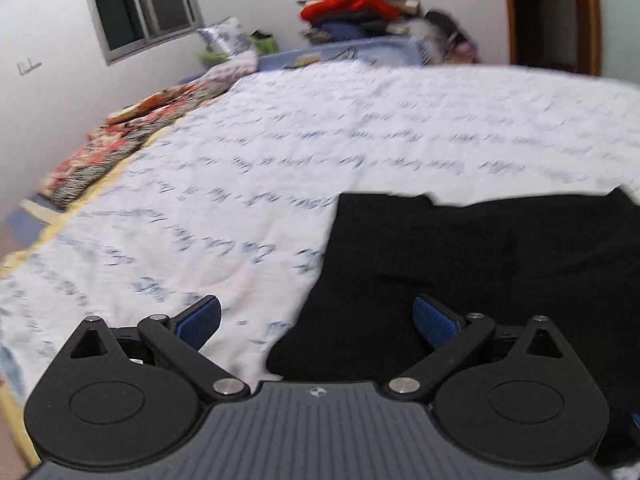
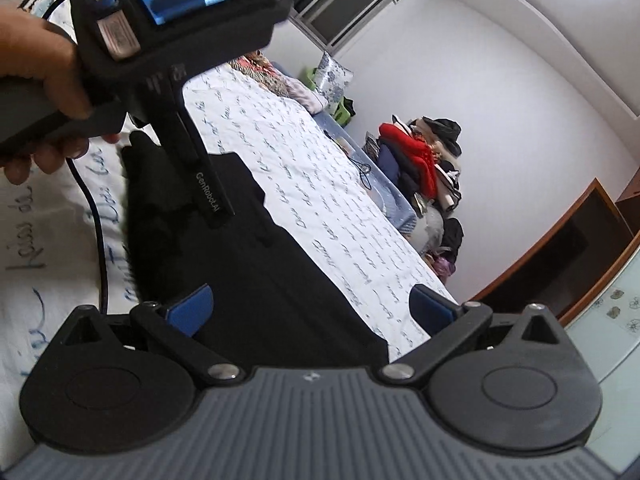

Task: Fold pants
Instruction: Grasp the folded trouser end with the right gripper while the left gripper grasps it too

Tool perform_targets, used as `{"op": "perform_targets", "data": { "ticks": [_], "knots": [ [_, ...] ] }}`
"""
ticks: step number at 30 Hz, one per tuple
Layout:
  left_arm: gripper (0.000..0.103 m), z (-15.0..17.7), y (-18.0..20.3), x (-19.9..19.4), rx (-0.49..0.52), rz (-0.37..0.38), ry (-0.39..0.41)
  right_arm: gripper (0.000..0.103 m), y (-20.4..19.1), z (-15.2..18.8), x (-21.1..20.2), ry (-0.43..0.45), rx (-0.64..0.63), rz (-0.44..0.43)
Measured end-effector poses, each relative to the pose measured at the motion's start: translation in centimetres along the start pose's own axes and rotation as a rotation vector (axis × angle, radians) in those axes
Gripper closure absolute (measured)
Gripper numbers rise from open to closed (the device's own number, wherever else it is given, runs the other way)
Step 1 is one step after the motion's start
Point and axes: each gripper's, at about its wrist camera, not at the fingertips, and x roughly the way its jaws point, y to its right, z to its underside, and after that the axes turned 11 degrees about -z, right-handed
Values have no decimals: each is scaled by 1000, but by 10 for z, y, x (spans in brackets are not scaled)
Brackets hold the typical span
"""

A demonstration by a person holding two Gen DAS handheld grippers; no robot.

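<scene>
Blue pads (image 1: 199,317) of the left gripper (image 1: 316,320) stand wide apart, nothing between them; released, tilted down over the near edge of the black pants (image 1: 480,264). The pants lie flat on the white bedspread (image 1: 280,152), cut off at the right frame edge. Right gripper (image 2: 310,310) also spread wide and empty, rolled sideways above the pants (image 2: 256,264). In its view a hand (image 2: 44,76) grips the left gripper's handle, whose fingers are hidden behind its body. "GenRobot.AI" reads on that body. The bedspread carries blue handwriting-style script, too blurred to read. Beyond, a clothes pile (image 1: 356,8) against the wall, blurred.
</scene>
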Motion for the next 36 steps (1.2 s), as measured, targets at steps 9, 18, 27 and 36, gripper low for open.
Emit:
{"op": "perform_targets", "data": {
  "ticks": [9, 18, 27, 36],
  "knots": [
    [0, 0, -28, 13, -90, 70, -88, 0, -16, -4, 7, 38, -9, -90],
    [0, 0, -32, 13, -72, 47, -76, 0, -33, -11, 28, 34, -54, -158],
    [0, -1, -39, 13, -86, 60, -73, 3, -47, -13, 41, 11, -112, -134],
    [0, -7, -68, 20, -169, -6, -70, 7, -60, -22, 55, 24, -173, -114]
  ]
}}
